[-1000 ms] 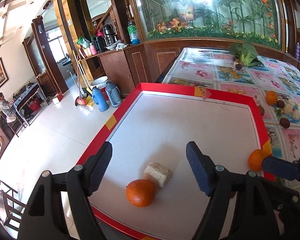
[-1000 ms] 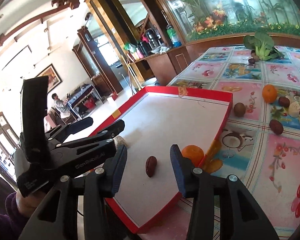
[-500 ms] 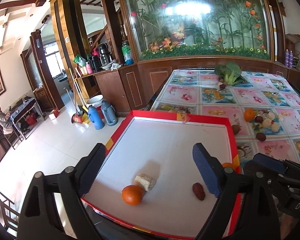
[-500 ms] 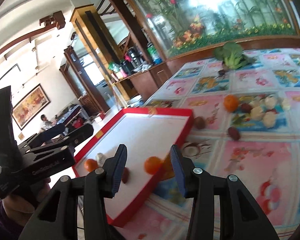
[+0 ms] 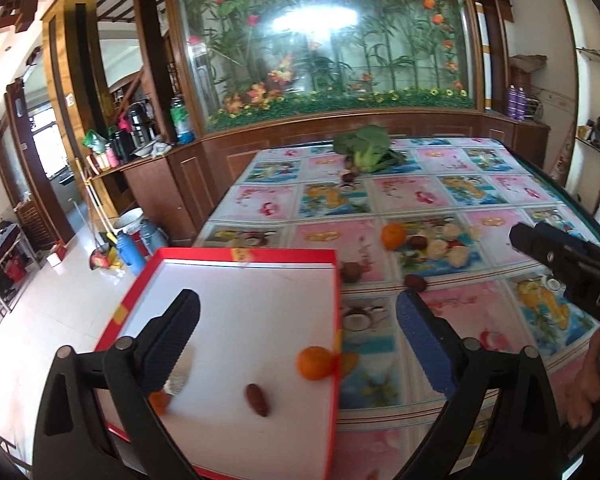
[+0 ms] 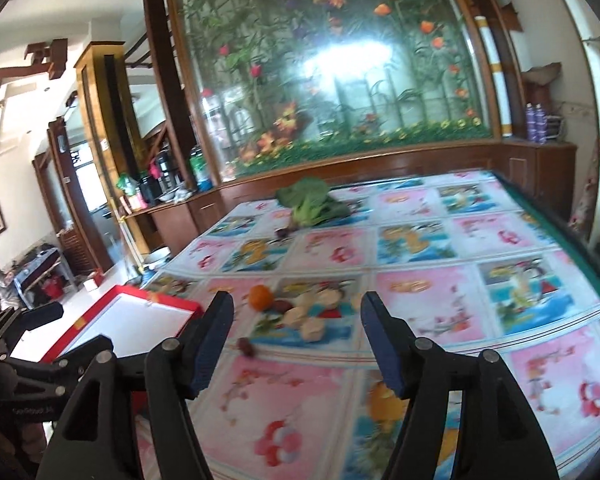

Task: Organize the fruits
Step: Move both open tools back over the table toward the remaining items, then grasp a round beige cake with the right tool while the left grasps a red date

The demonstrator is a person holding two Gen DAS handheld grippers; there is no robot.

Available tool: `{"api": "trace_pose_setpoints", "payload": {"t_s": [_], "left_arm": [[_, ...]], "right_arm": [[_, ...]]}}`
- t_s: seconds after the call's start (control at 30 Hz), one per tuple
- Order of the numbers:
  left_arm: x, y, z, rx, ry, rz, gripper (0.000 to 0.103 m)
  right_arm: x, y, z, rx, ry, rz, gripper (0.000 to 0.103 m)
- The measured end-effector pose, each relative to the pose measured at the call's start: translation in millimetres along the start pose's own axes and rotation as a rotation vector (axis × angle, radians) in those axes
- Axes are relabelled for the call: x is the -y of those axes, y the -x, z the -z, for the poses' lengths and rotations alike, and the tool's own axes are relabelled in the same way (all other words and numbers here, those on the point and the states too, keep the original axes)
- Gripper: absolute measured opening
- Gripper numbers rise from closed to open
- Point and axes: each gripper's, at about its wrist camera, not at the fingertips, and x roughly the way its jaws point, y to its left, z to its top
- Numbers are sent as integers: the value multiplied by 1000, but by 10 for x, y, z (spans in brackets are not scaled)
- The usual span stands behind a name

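Note:
A red-rimmed white tray (image 5: pixel 332 280) lies at the table's near left. In it are an orange (image 5: pixel 315 362), a brown date (image 5: pixel 257 399), a pale chunk (image 5: pixel 178 380) and a second orange (image 5: pixel 159 402) partly hidden by my left finger. My left gripper (image 5: pixel 295 344) is open and empty above the tray. A loose pile on the tablecloth holds an orange (image 6: pixel 259 296), dark dates (image 6: pixel 244 346) and pale round pieces (image 6: pixel 306 320). My right gripper (image 6: pixel 295 344) is open and empty, raised short of that pile. The tray corner shows in the right wrist view (image 6: pixel 187 305).
A leafy green vegetable (image 5: pixel 366 148) lies at the table's far end. A brown round fruit (image 5: pixel 350 271) and a date (image 5: pixel 414 282) sit beside the tray's right rim. The table's left edge drops to a tiled floor with bottles (image 5: pixel 129 250).
Both grippers have risen and swung right. The right gripper has left the tray, where an orange and a date now lie, and faces the loose pile. The left gripper has pulled back from its orange and chunk.

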Motion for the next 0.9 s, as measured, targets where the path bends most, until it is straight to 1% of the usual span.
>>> {"api": "trace_pose_setpoints", "payload": {"t_s": [0.1,0.2,0.33,0.47,0.57,0.6,0.67,0.73,0.77,0.83,0.9], "left_arm": [[190,-2,-27,-1,-26,29,103],[390,-26,-46,-11,-67,49,103],[545,-43,-62,-15,-94,70,103],[658,-45,-88,-13,-116,79,103],[698,-71,-102,-19,-125,82,103],[710,-84,-102,-21,-128,83,103],[719,-132,-91,-31,-143,81,103],[700,-196,-51,-46,-155,78,103],[651,-248,-16,-63,-158,72,103],[510,-365,58,-100,-150,48,103],[383,-442,108,-122,-141,29,103]], "right_arm": [[118,25,-34,19,-3,34,68],[239,47,-50,31,-17,45,68],[350,61,-38,34,-25,57,68],[395,8,-29,12,-29,56,68],[434,-44,-55,-21,-21,43,68],[445,-101,-77,-52,-10,35,69],[450,-243,-96,-118,31,55,70],[422,-497,-91,-233,110,71,70],[409,-605,-73,-272,133,70,70],[371,-810,-36,-343,159,54,69],[324,-1005,15,-398,158,14,69]]}}
